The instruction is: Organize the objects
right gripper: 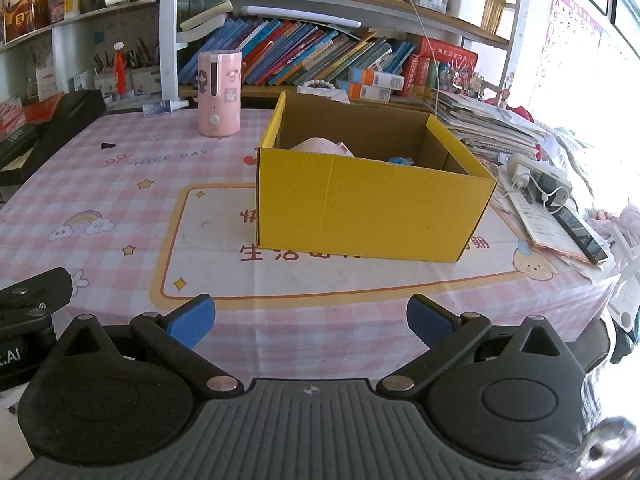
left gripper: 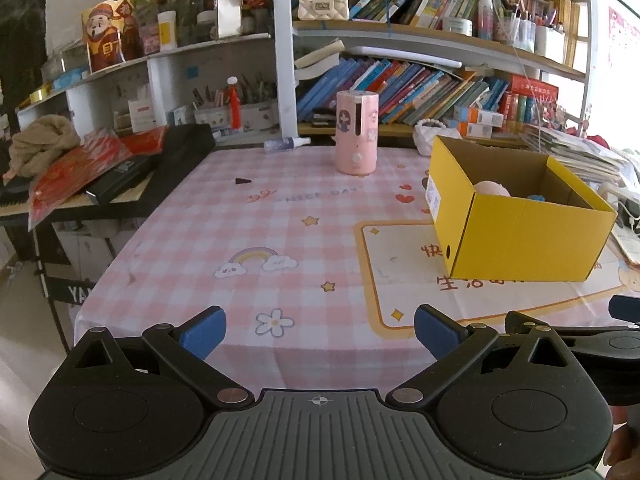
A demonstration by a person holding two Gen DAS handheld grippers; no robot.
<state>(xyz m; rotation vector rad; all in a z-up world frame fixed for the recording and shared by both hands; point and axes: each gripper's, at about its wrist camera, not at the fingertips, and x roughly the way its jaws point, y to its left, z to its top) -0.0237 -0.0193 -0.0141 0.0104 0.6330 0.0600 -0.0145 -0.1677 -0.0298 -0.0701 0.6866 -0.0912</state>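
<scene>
Both wrist views look from the near edge of the counter point(left gripper: 192, 216) toward the bookshelf point(right gripper: 320, 52) — the left from further left, the right squarely and closer before the yellow box point(right gripper: 372, 204) — sharing box, pink cylinder point(left gripper: 357, 132) and shelf.

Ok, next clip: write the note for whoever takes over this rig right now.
Left tool: open, holding nothing, at the table's near edge.
Right tool: open, holding nothing, facing the yellow box.
Done: a pink item and a blue item lie in the box.
Left, probably: the pink canister upright at the back, a small dark piece on the cloth, a little bottle lying at the far edge.
</scene>
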